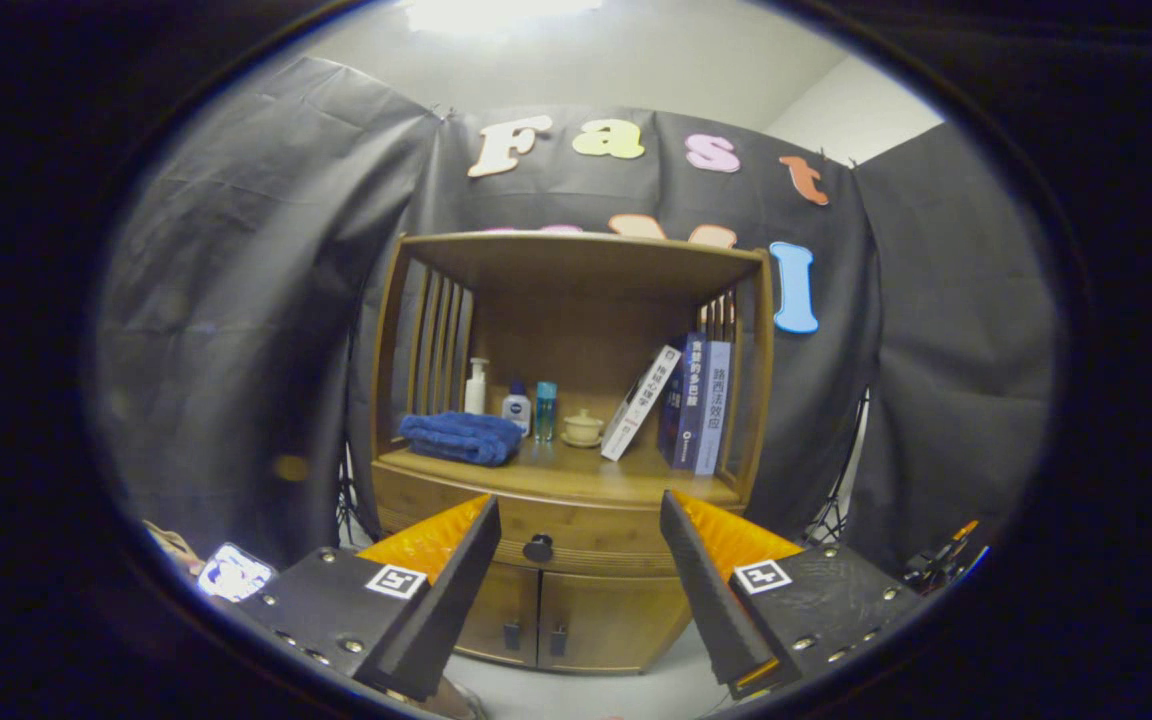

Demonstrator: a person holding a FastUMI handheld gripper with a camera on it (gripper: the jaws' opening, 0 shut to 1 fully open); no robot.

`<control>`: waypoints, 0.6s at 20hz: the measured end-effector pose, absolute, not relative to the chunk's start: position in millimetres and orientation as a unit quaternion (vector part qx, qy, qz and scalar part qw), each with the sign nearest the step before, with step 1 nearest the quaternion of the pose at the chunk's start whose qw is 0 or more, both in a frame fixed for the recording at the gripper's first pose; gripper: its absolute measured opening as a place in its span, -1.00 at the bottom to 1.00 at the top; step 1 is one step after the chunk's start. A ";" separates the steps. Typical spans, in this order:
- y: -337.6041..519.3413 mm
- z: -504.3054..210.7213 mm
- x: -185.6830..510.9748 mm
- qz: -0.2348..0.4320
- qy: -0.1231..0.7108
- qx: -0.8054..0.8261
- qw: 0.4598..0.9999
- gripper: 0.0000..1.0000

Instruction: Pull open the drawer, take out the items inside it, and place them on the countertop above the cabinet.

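Note:
A wooden cabinet (576,330) stands ahead against the booth's black cloth wall. Its drawer (576,520) is shut, with a dark round knob (538,548) on the front. My gripper (581,510) is open and holds nothing; the knob sits between the two fingers, some way beyond them. The countertop (576,475) above the drawer carries a folded blue towel (462,437), a white pump bottle (476,386), two small bottles (531,408), a small lidded cup (583,428) and several books (681,405). What lies inside the drawer is hidden.
Two lower cabinet doors (556,620) with small dark handles sit under the drawer. A roofed shelf frame with slatted sides encloses the countertop. Tripod legs (836,510) show at the cabinet's right side, and a bright object (233,573) lies low at the left.

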State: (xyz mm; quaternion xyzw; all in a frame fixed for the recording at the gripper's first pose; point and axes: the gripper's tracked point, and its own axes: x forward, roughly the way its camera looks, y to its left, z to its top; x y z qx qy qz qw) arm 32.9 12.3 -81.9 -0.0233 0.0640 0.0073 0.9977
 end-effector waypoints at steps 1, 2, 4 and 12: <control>16.0 -91.7 41.9 0.008 0.070 -0.028 0.997 0.92; 21.4 -100.0 52.1 0.011 0.074 -0.032 0.997 0.93; 33.0 -116.7 75.7 0.019 0.076 -0.034 0.996 0.93; 59.9 -191.4 159.8 0.037 0.117 0.005 0.992 0.78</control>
